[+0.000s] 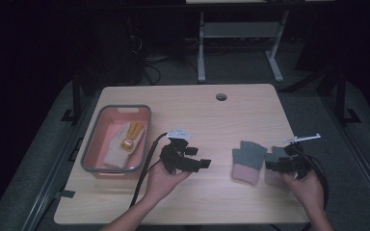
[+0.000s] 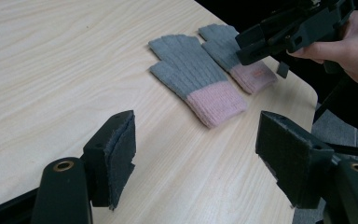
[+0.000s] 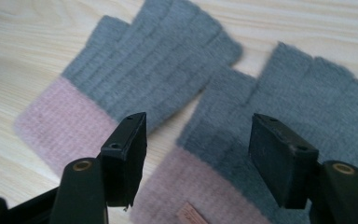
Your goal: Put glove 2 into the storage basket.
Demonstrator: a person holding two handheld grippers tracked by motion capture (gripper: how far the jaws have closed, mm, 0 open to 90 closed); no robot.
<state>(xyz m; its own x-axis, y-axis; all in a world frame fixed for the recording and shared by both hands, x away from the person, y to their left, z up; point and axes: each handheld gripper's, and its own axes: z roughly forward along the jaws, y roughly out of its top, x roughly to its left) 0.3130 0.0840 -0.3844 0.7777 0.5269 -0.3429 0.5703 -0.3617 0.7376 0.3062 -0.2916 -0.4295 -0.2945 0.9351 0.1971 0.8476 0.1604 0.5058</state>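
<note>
Two grey fingerless gloves with pink cuffs lie flat, side by side, on the right of the wooden table [image 1: 212, 120]. The left glove [image 1: 247, 161] [image 2: 191, 77] [image 3: 144, 70] lies fully exposed. My right gripper [image 1: 271, 165] [image 3: 198, 140] hovers open just over the right glove [image 1: 275, 154] [image 3: 307, 102], its jaws straddling the thumb and cuff area; nothing is pinched. That glove's cuff carries a small tag [image 3: 191, 215]. My left gripper [image 1: 200, 157] [image 2: 198, 140] is open and empty at mid-table, pointing toward the gloves. In the left gripper view the right gripper [image 2: 247, 44] sits over the far glove [image 2: 223, 44].
A pink basket with a grey rim [image 1: 92, 144] stands at the table's left and holds a beige and yellow glove [image 1: 123, 144]. A cable hole [image 1: 221, 96] is near the far edge. Bare wood lies between the two grippers. Cables trail off the front edge.
</note>
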